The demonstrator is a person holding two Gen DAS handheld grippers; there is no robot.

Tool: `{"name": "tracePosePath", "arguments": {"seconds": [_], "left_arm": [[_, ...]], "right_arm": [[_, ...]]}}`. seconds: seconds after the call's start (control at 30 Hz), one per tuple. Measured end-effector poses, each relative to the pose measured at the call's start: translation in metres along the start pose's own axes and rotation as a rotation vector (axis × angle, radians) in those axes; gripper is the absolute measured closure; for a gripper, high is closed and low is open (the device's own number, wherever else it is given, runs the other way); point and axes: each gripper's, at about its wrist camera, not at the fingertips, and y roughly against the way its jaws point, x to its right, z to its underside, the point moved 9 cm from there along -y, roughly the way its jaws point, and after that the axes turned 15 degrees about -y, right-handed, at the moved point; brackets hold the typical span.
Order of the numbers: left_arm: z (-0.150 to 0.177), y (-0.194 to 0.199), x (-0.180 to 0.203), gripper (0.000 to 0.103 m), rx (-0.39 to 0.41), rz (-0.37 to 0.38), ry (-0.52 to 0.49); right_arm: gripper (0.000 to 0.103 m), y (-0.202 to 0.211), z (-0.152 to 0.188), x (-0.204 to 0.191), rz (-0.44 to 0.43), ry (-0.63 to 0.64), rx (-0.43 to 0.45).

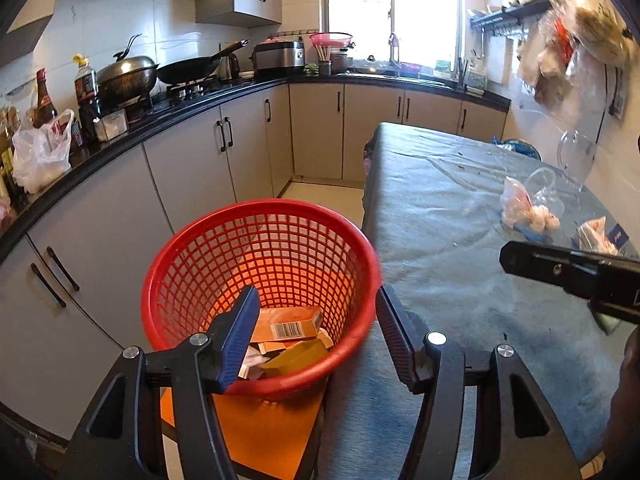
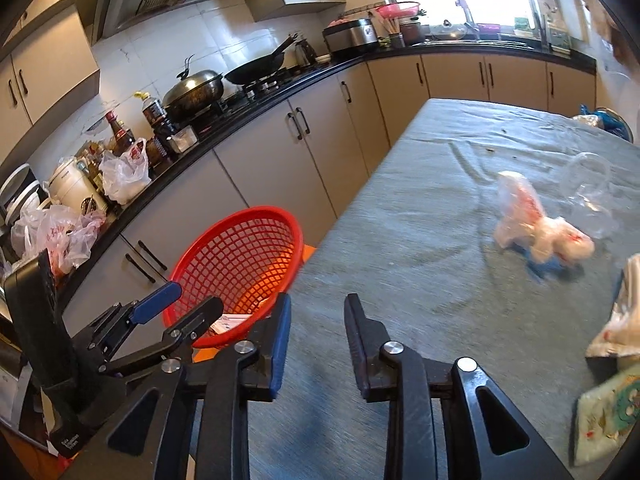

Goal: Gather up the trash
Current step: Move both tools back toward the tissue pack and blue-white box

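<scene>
A kitchen fills both views. A table (image 1: 448, 216) draped in a grey-green cloth takes the right half of the left wrist frame and the centre and right of the right wrist frame. Along the left runs a black countertop (image 1: 192, 108) over pale cabinets (image 1: 188, 176), curving round to a bright window (image 1: 392, 8) at top centre. On the counter stand a lidded wok (image 1: 127, 74), a black pan (image 1: 188, 70), a rice cooker (image 1: 279, 56), sauce bottles and a white plastic bag (image 1: 42, 152).

The red mesh basket (image 1: 260, 280) sits in the lower centre of the left wrist frame, just off the table's near left edge, on an orange surface (image 1: 268, 432). Inside it lie cardboard scraps, one with a barcode (image 1: 290, 328). In the right wrist view the basket (image 2: 240, 256) shows at lower left.

On the cloth toward the right lie a crumpled white-and-red plastic bag (image 2: 536, 220), a clear crumpled plastic piece (image 2: 588, 192) beyond it, and printed wrappers (image 2: 612, 412) at the lower right edge.

The left gripper (image 1: 318, 332) hangs over the basket's near rim, jaws spread wide and holding nothing. The right gripper (image 2: 318, 344) is above the cloth at bottom centre, jaws parted and empty; the picture is motion-blurred.
</scene>
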Motion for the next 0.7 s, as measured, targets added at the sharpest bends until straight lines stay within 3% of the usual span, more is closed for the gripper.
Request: {"name": "tracePosePath", "arguments": {"seconds": [0.7], "left_arm": [[-0.017,0.016,0.055,0.040,0.015,0.007,-0.120]], "right_arm": [[0.065,0.053,-0.008,0.043,-0.006,-0.080,0.071]]}}
